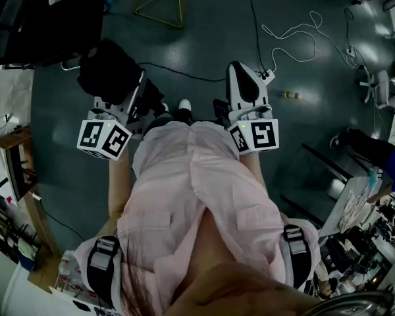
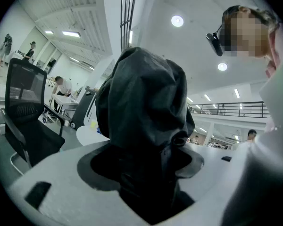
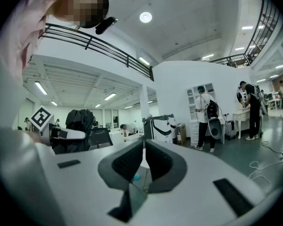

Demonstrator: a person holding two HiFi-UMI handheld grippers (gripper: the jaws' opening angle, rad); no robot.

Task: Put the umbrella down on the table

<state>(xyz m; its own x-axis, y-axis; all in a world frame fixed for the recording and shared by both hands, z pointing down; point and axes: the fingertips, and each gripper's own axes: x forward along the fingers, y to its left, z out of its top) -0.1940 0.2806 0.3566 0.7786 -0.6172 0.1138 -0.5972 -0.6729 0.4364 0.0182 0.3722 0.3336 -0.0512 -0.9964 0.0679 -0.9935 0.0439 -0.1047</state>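
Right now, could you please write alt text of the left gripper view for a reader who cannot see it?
A bunched black umbrella fills the centre, clamped between the jaws of the left gripper. Behind it stand a black office chair at left and a bright white hall with ceiling lights.

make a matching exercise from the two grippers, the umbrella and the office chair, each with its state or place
1 left gripper
2 right gripper
3 umbrella
4 office chair

a jaws together, nothing between them
b black, folded up
c stands on the floor
d closed on the umbrella

Pairs: 1-d, 2-a, 3-b, 4-c
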